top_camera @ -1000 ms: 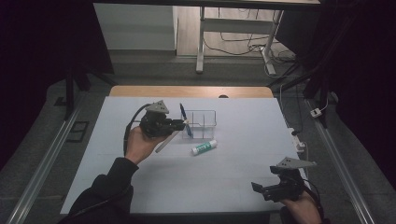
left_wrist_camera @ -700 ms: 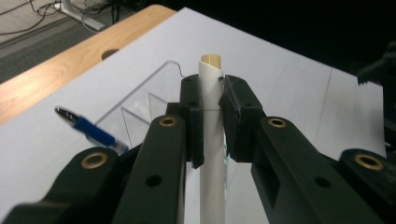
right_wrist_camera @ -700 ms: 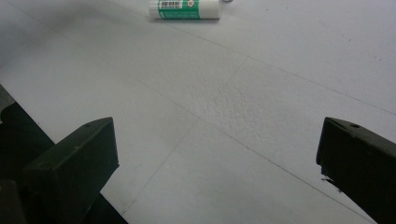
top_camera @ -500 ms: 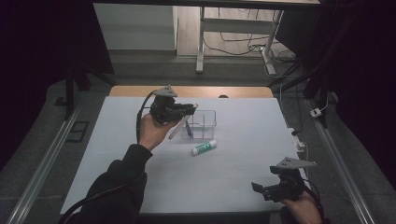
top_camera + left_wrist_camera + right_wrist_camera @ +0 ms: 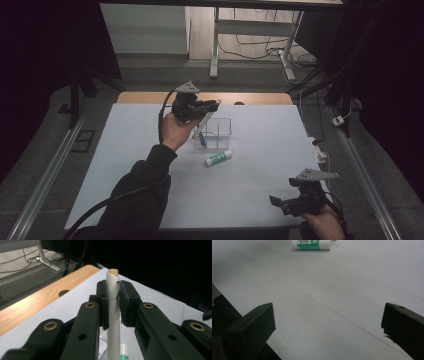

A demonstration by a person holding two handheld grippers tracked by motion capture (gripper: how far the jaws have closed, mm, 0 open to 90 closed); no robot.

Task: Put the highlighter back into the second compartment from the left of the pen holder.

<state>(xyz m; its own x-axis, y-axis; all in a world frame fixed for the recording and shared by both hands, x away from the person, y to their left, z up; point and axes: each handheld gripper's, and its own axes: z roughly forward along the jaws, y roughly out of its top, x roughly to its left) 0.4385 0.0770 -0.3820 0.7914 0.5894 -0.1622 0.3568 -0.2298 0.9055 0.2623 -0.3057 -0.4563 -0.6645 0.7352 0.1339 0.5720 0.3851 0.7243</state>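
In the high view the left gripper is held up at the upper middle of the frame, above the far part of the white table, its jaws clamped on a slim white pen that slants down and to the left from them. The pen's lower end, where a blue part shows, lies over the left side of a clear plastic box just right of the hand; whether it touches the box cannot be told. Just below the box a green-and-white tube lies on its side on the table. The right gripper sits low at the lower right of the frame, well apart from the box. In the left gripper view the black jaws press from both sides on the pen, which stands up the middle of the frame, its tip clear above them. In the right gripper view the jaws stand wide apart, with bare table between them, and the tube lies at the top edge.
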